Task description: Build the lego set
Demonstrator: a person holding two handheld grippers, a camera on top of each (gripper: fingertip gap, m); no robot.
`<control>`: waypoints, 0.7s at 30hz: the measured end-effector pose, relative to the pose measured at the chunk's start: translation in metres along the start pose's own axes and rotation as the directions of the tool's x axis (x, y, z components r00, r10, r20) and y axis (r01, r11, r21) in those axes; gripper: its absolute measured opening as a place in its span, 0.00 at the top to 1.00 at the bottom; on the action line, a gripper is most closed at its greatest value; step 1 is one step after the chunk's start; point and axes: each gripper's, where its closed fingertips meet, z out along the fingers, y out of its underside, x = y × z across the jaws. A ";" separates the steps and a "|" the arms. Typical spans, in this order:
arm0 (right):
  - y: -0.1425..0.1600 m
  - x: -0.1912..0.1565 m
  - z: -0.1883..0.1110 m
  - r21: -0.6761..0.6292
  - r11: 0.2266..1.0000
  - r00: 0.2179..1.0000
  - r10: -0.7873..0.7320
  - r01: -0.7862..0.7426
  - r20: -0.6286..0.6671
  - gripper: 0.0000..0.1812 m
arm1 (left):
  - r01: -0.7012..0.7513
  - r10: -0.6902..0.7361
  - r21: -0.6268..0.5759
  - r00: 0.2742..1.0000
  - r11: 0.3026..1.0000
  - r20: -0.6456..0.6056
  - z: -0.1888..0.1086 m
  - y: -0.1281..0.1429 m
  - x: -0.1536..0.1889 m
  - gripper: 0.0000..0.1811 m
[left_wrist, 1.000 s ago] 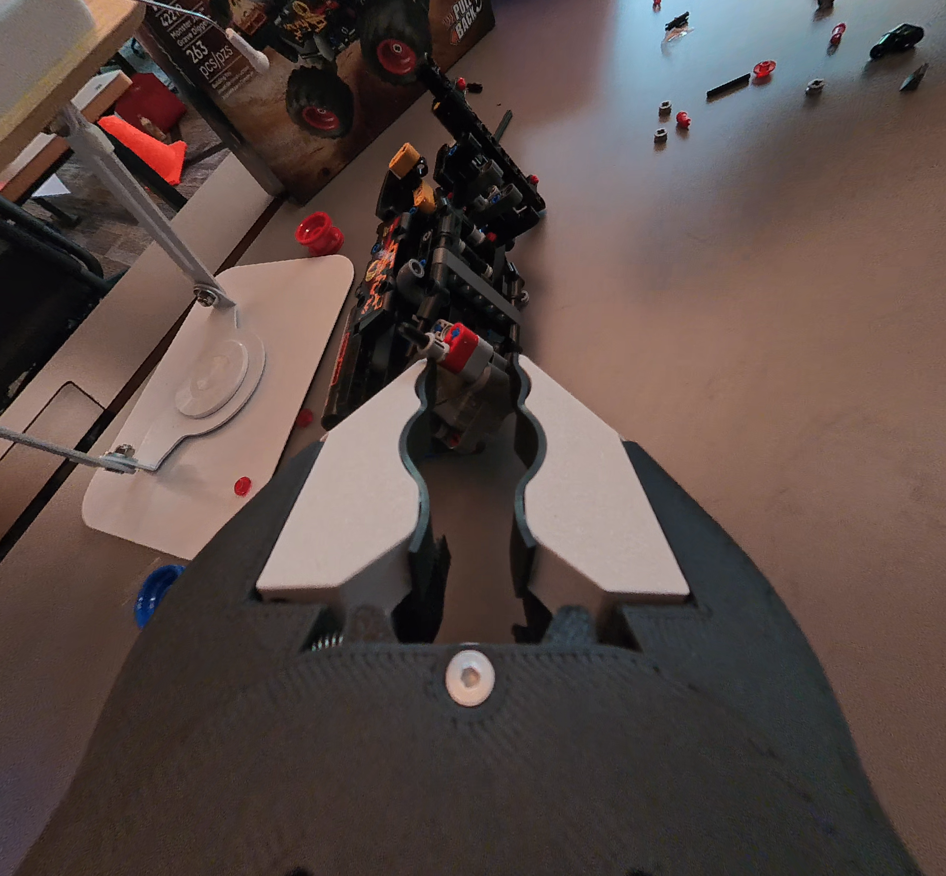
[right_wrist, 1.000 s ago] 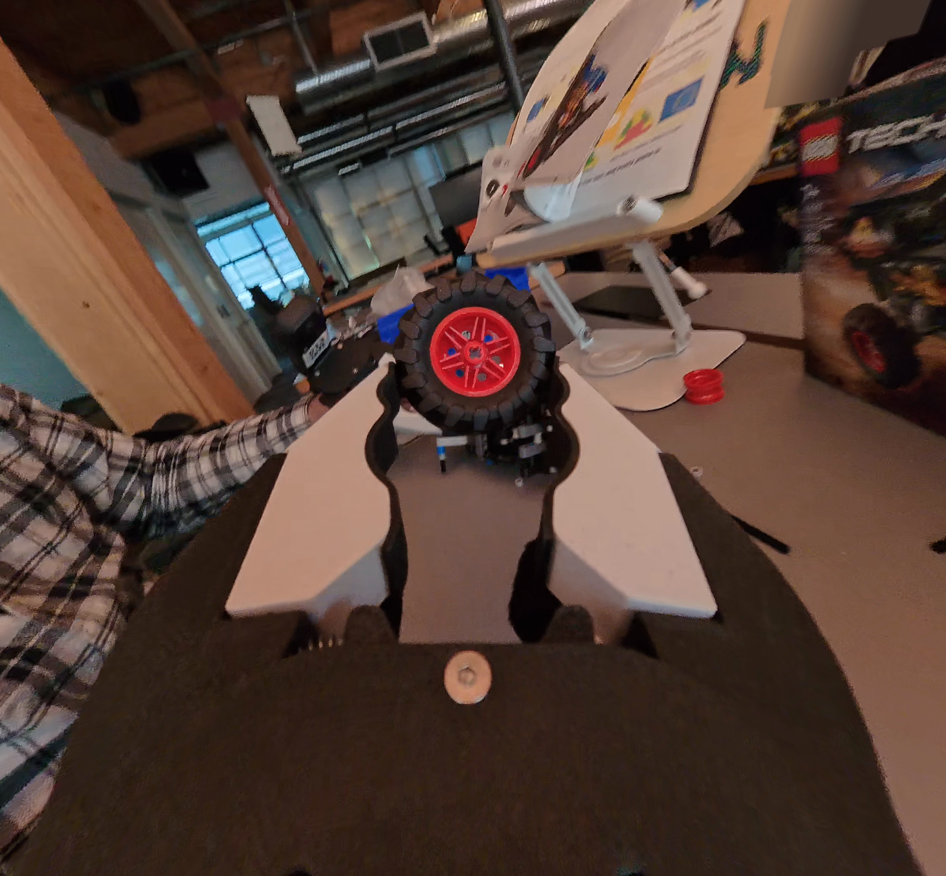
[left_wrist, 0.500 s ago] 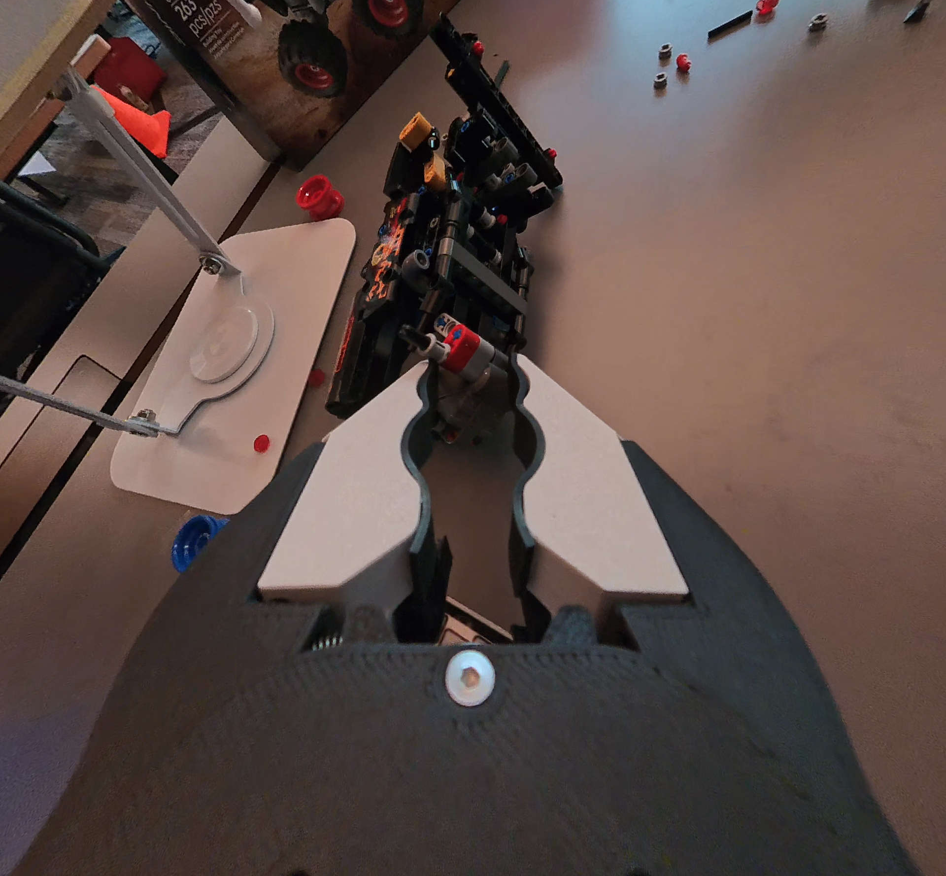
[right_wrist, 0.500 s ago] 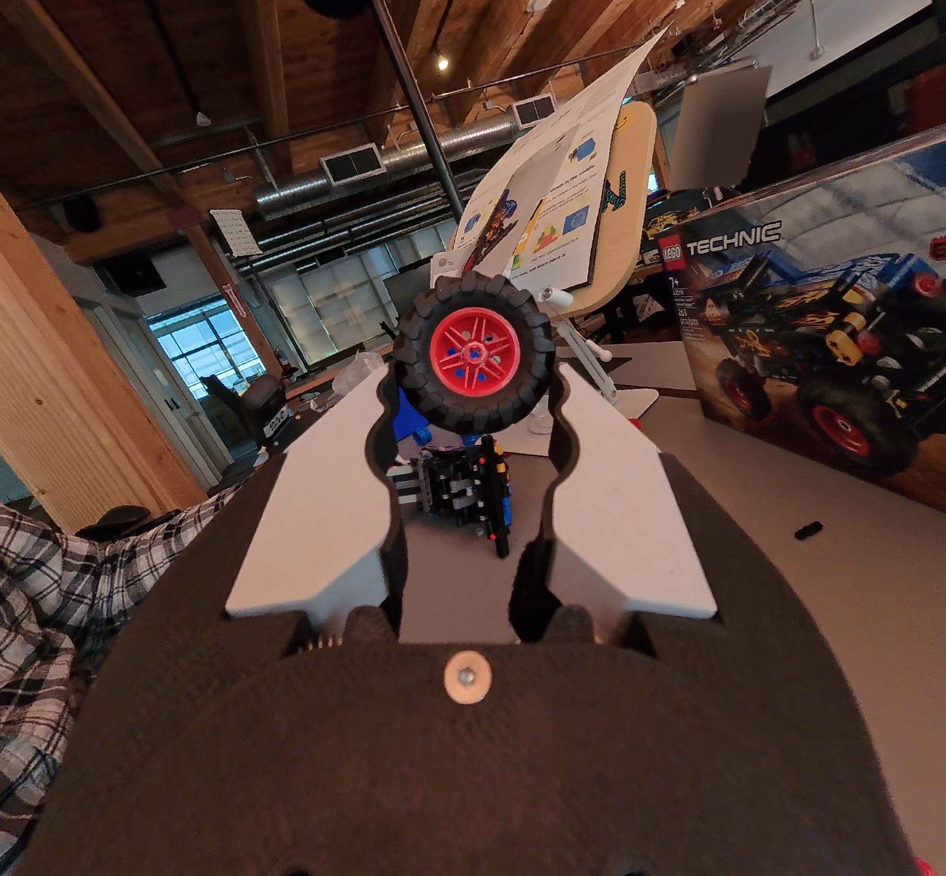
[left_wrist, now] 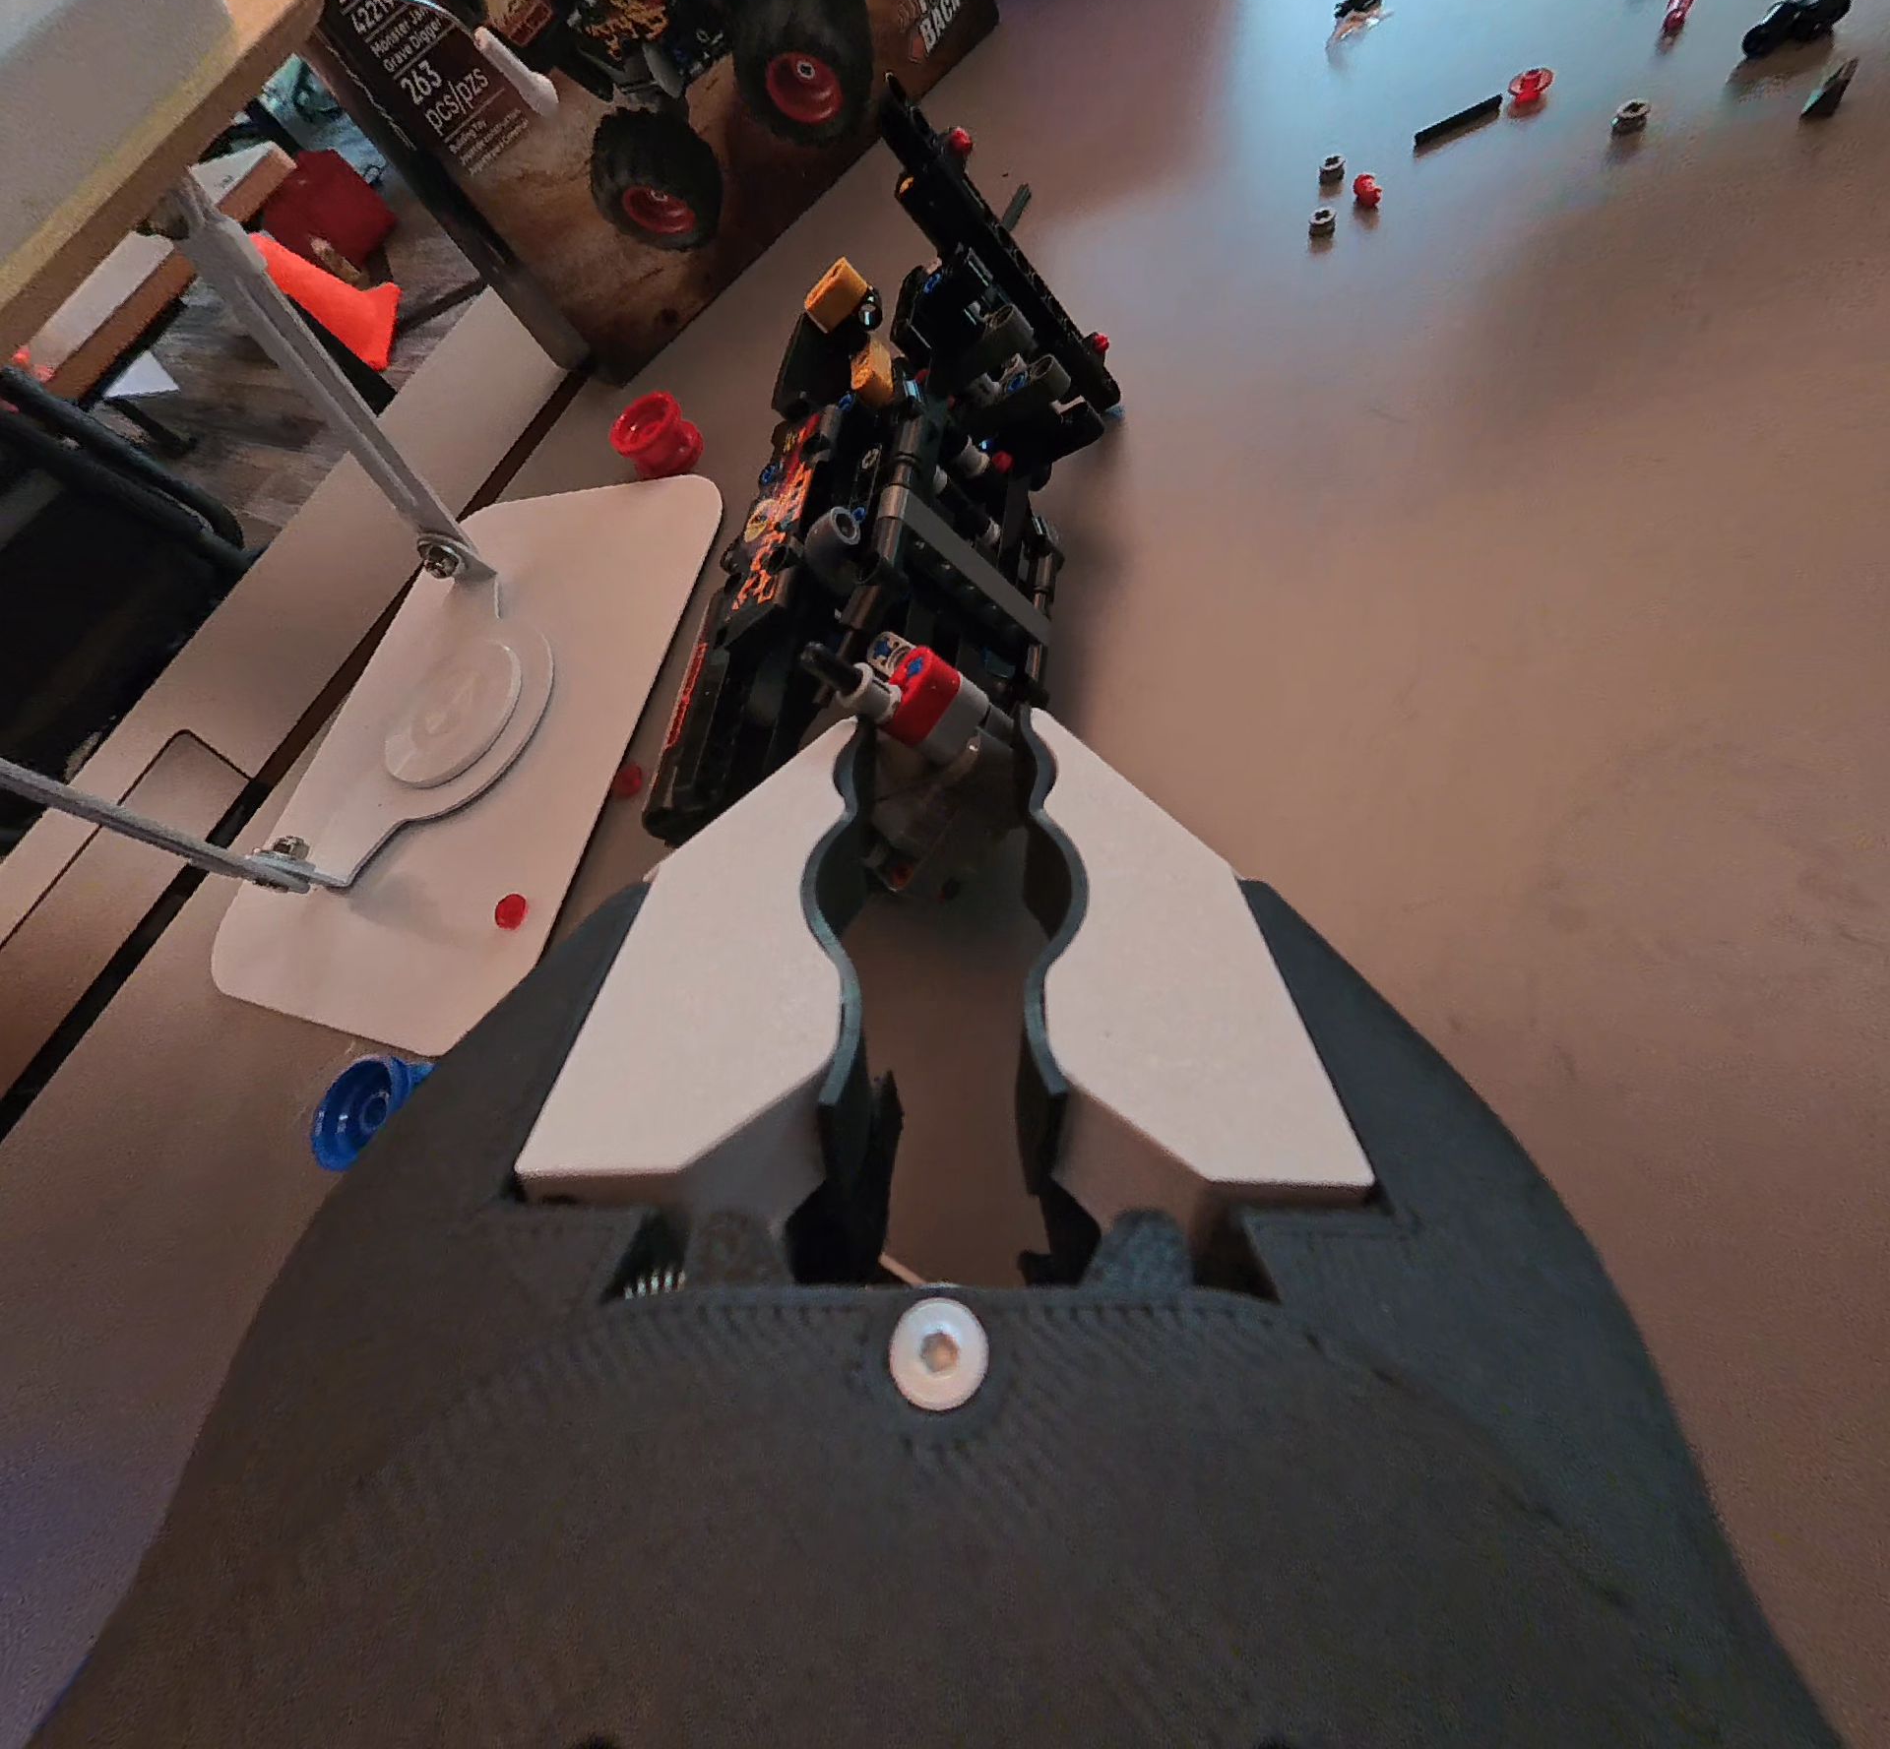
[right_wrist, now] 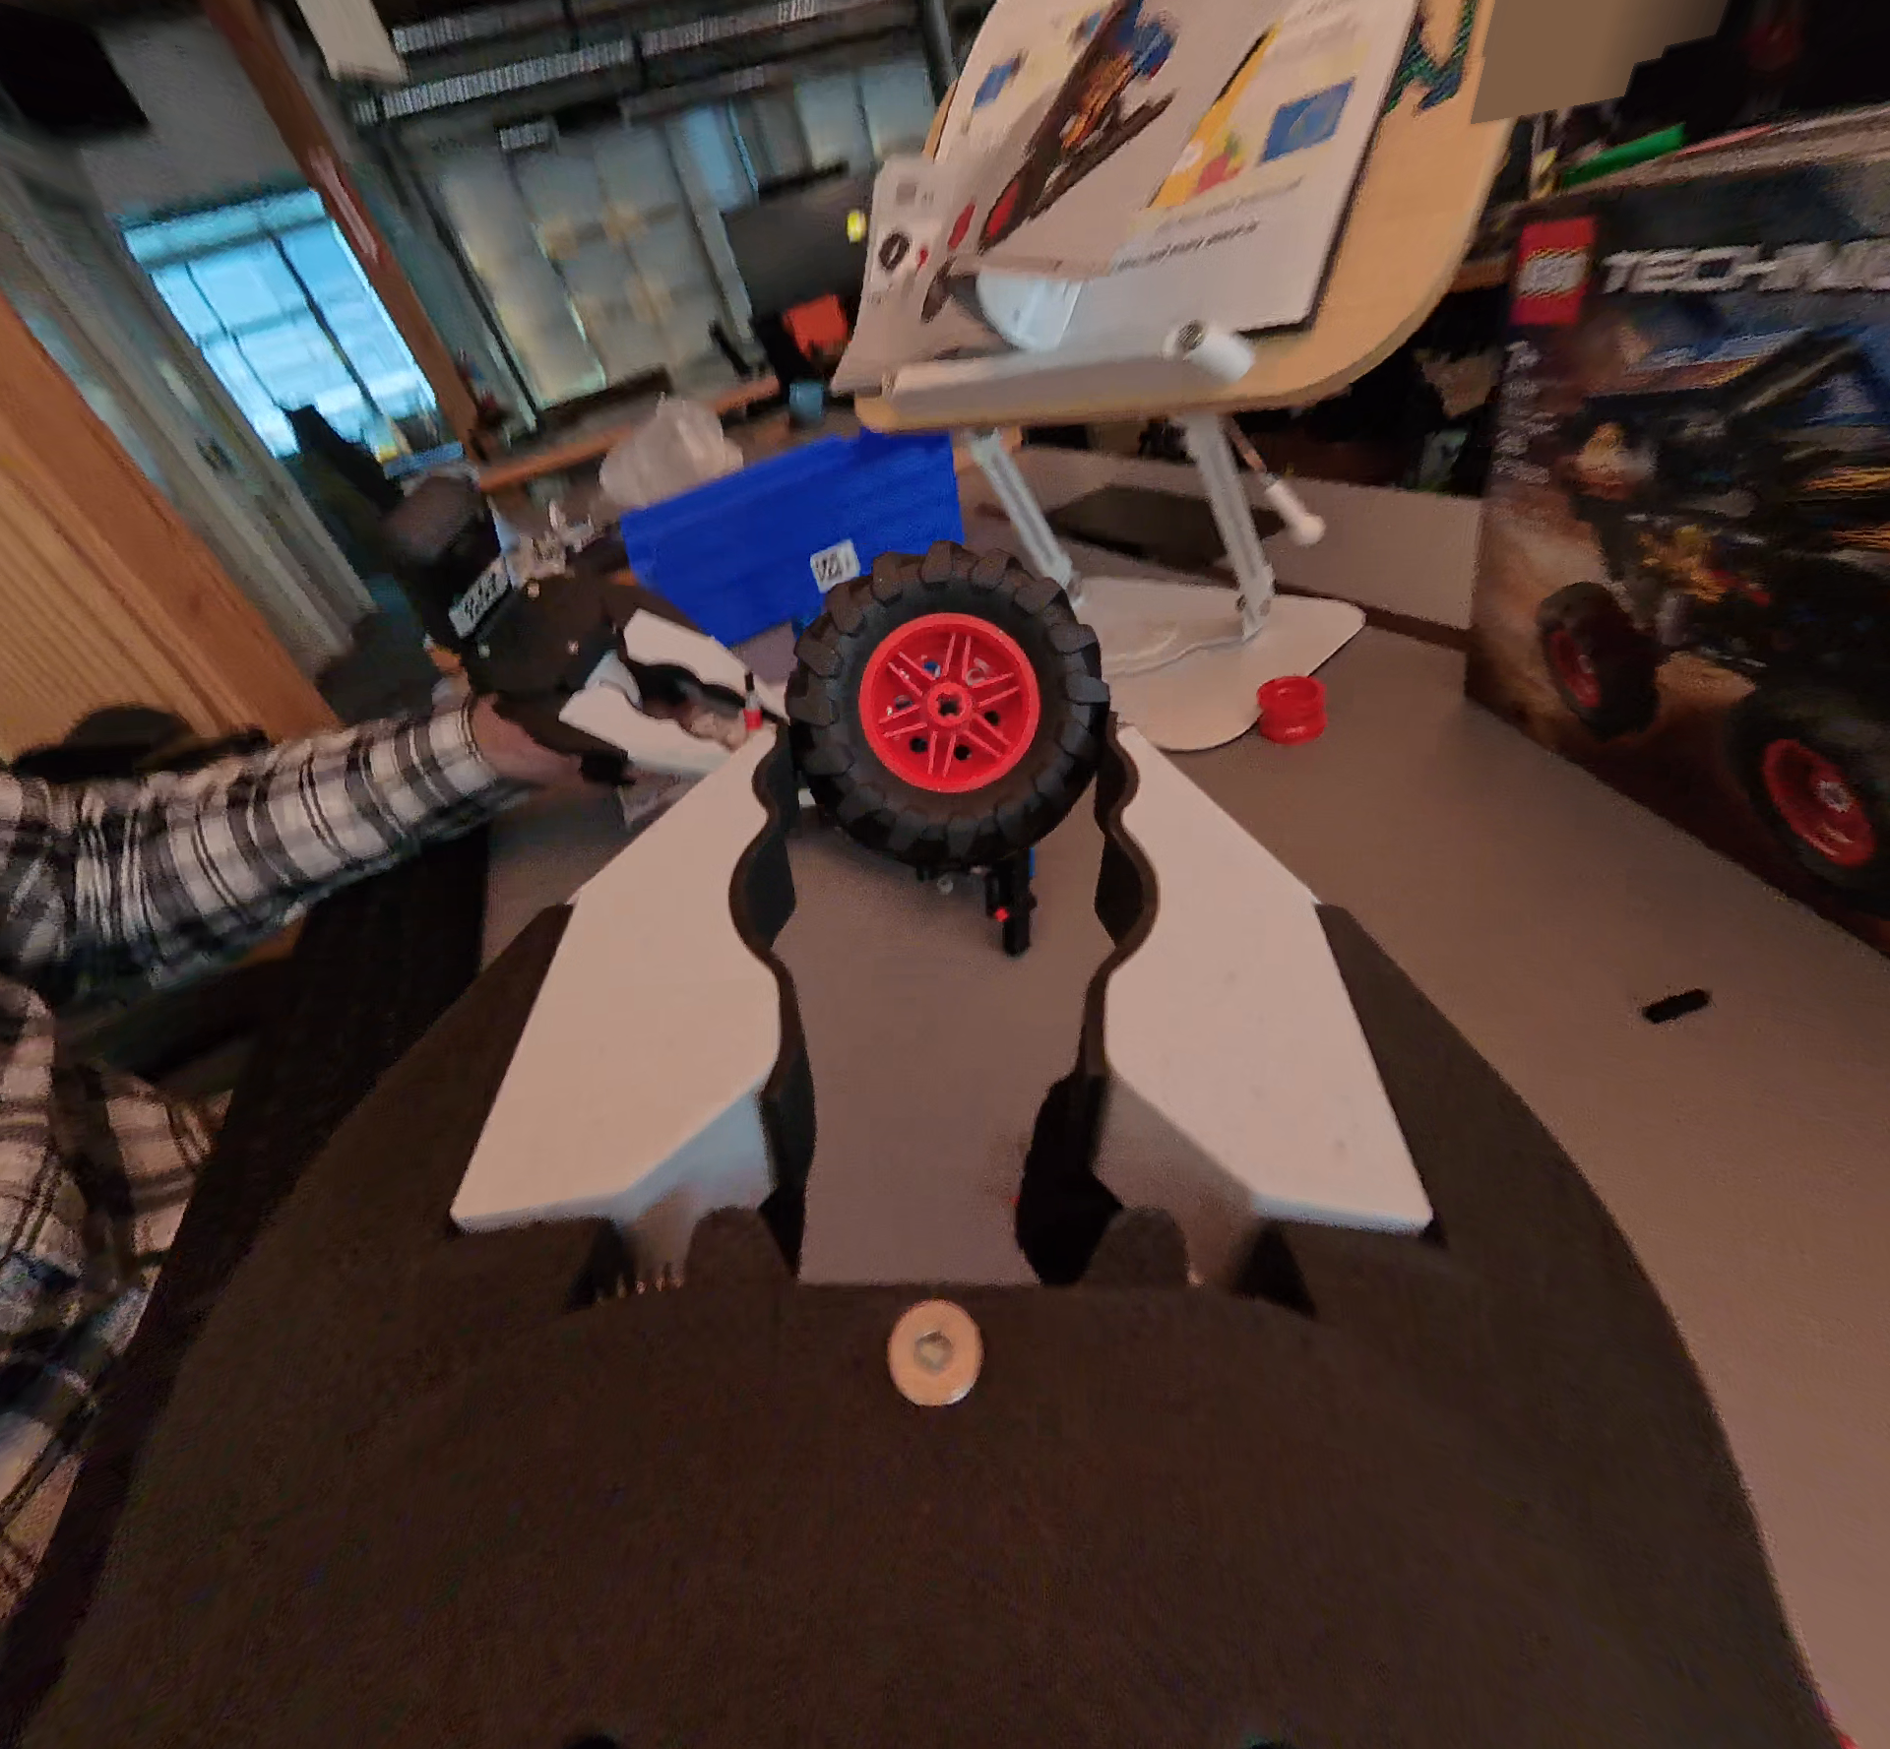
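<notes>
Right wrist view shows my right gripper (right_wrist: 946, 759) pinching the red-hubbed wheel (right_wrist: 949, 716) at twelve o'clock, ready for an axle, while my left gripper (left_wrist: 936, 754) clamps the truck frame (left_wrist: 900, 524) steady on the table (left_wrist: 1432, 677).

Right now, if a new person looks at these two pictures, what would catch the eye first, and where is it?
First, the black wheel with a red rim, clamped between the tips of the right hand-held gripper, mid-frame in the right wrist view. Next, the half-built black truck chassis lying on the table, its near end gripped by the left hand-held gripper. Behind it stands the set's box, top left.
</notes>
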 end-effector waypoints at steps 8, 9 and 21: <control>0.042 -0.070 0.087 -0.410 0.878 0.967 -0.190 0.245 0.171 0.68 | -0.037 0.036 0.028 0.999 0.999 0.020 0.006 -0.003 0.002 0.87; 0.048 -0.078 0.098 -0.444 0.853 0.958 -0.200 0.275 0.207 0.68 | -0.043 0.042 0.033 0.999 0.999 0.020 0.006 -0.003 0.002 0.87; 0.080 -0.089 0.172 -0.593 0.537 0.799 -0.445 0.600 0.405 0.69 | -0.167 0.163 0.068 0.985 0.984 0.057 0.013 -0.012 0.010 0.86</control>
